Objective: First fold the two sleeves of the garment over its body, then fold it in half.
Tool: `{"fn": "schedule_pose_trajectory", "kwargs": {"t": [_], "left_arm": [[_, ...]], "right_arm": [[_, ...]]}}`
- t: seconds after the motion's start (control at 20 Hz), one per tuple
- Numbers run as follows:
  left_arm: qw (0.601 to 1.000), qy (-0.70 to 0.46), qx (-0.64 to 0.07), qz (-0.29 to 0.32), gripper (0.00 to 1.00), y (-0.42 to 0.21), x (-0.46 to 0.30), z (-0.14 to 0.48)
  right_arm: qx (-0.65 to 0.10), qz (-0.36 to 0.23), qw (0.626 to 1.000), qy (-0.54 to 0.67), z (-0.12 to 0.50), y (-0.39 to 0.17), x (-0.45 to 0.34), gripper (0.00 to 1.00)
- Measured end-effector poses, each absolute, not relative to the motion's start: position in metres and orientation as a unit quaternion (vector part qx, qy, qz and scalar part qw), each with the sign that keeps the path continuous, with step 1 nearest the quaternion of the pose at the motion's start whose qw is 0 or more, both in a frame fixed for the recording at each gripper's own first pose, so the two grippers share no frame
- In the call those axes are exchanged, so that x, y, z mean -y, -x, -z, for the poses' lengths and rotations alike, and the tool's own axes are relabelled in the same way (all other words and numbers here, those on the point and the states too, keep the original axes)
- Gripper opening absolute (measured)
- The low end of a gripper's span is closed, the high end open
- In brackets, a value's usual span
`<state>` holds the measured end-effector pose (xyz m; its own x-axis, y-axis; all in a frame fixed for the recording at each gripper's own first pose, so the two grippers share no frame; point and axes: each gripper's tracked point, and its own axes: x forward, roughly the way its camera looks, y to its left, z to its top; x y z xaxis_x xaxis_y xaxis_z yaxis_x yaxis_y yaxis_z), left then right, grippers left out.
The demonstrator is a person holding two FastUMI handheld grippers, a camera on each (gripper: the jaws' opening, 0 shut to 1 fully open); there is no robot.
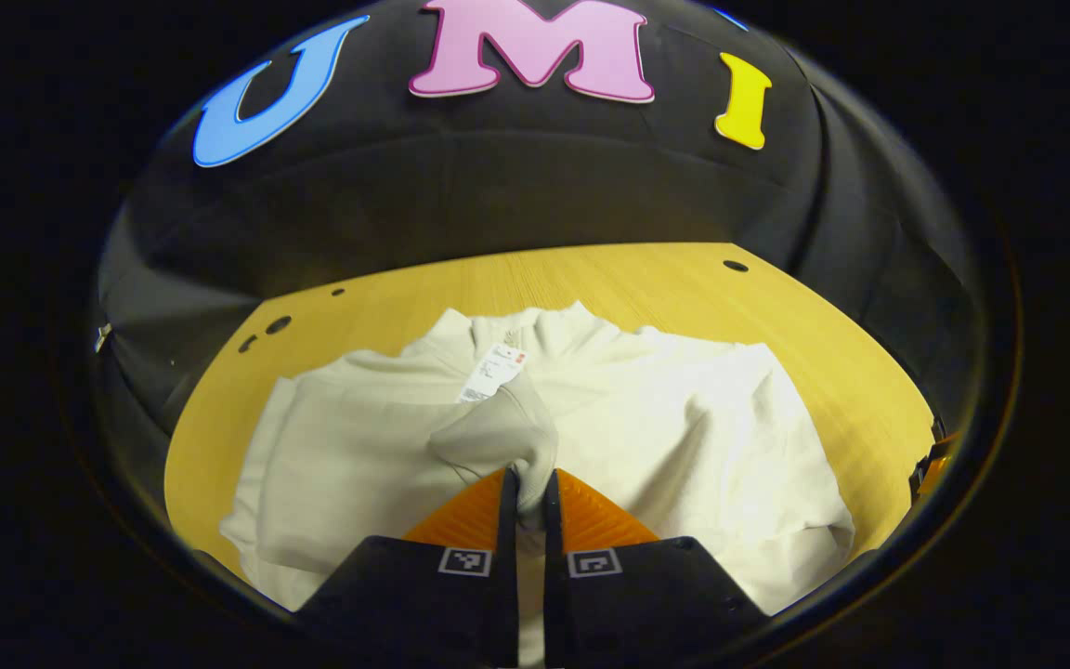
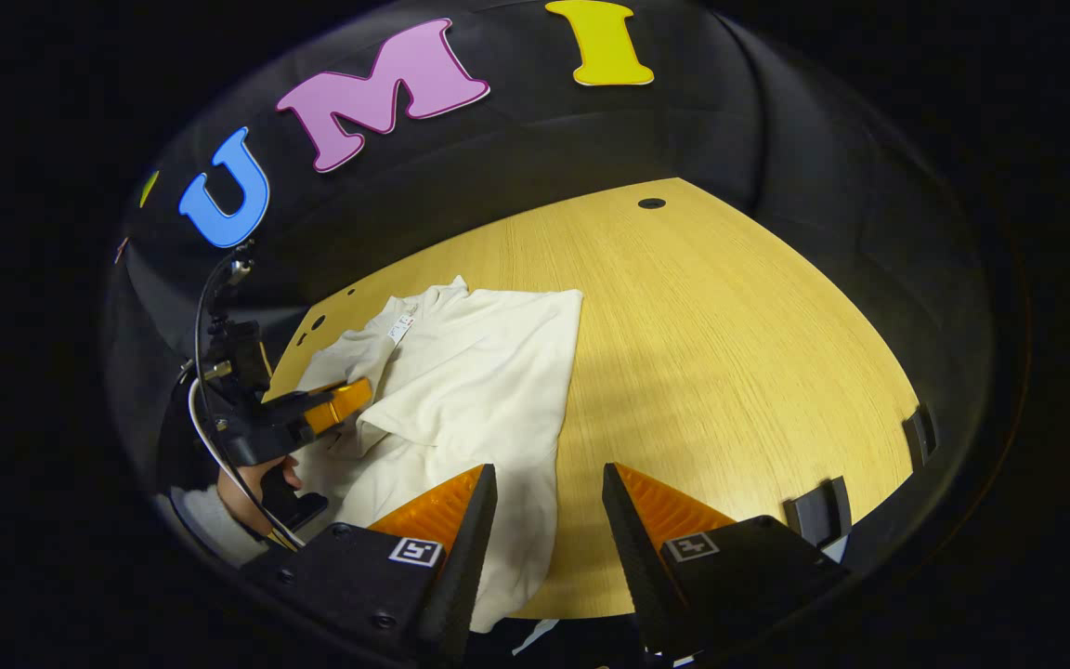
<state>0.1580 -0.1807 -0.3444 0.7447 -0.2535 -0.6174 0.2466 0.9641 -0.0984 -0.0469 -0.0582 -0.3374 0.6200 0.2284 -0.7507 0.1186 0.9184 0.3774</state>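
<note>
Lengthwise, garment (image 2: 470,372) is laid collar toward worktop's (image 2: 730,353) far edge; sleeve (image 1: 498,432) is pinched by left gripper (image 1: 526,506); right gripper (image 2: 549,520) is held agape.

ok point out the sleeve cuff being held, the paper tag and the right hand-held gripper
sleeve cuff (image 1: 507,437): left gripper view, on the bunched cloth above the fingers.
paper tag (image 1: 492,373): left gripper view, on the tag's middle, at the collar.
right hand-held gripper (image 2: 549,506): right gripper view, midway between its open fingertips.
</note>
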Motion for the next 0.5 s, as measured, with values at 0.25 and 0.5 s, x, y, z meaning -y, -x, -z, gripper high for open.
{"fn": "schedule_pose_trajectory", "kwargs": {"t": [0.25, 0.5], "left_arm": [[0.939, -0.041, -0.321, 0.121, 0.62, -0.152, 0.181, 0.35], [0.937, -0.044, -0.318, 0.134, 0.88, -0.128, 0.174, 0.34]], "right_arm": [[-0.438, -0.039, 0.877, -0.195, 0.341, 0.044, 0.067, 0.72], [-0.442, -0.047, 0.876, -0.188, 0.341, 0.054, 0.058, 0.73]]}}
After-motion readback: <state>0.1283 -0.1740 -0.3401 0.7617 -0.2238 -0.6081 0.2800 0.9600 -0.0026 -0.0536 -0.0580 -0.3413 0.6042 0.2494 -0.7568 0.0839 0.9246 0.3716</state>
